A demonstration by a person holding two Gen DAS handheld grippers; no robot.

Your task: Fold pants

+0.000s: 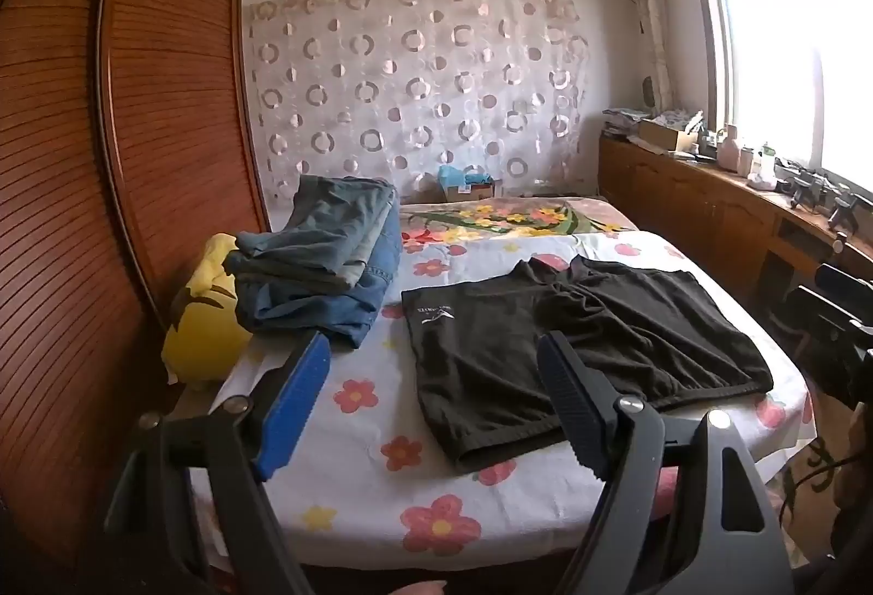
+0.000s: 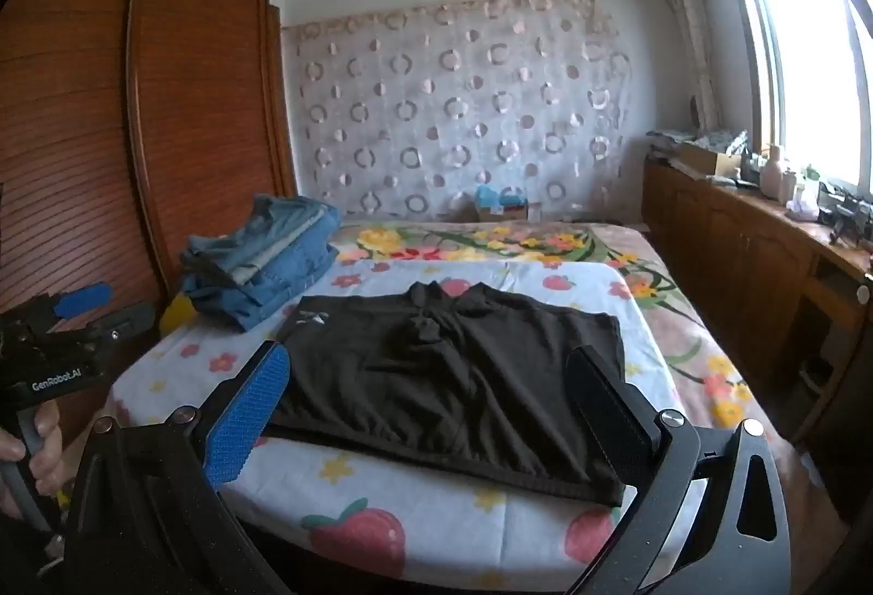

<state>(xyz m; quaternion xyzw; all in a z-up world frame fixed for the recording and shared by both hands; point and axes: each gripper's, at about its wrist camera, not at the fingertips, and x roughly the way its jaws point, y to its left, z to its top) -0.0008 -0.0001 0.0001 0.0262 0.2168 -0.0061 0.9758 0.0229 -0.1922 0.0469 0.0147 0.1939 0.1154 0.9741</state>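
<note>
**Black shorts lie flat on the bed, both grippers spread and empty**

I see the black pants (image 2: 453, 376), short ones by the look of them, spread flat on the flowered sheet (image 2: 436, 529) of the bed, near its front edge. The waistband runs along the side closest to me and the 2 leg ends point toward the far wall. A small white logo sits on the leg to my left.

I judge the cloth to be thin, soft and light. It should drape and crease easily, will not hold a shape, and may drag on the sheet if I pull it flat instead of lifting it. The firmest places to pinch are the 2 ends of the waistband, where the hem looks thicker, or the leg hems. A pinch must catch both layers or only the top one rises.

My left gripper (image 1: 436, 404) hangs above the near left part of the pants, fingers wide apart, holding nothing. My right gripper (image 2: 431, 409) hangs over the waistband, equally spread and empty.

A stack of folded jeans (image 1: 322, 262) sits at the left of the bed, apart from the pants. A small box (image 2: 502, 210) stands at the far end; I cannot tell its contents beyond something blue on top.
</note>
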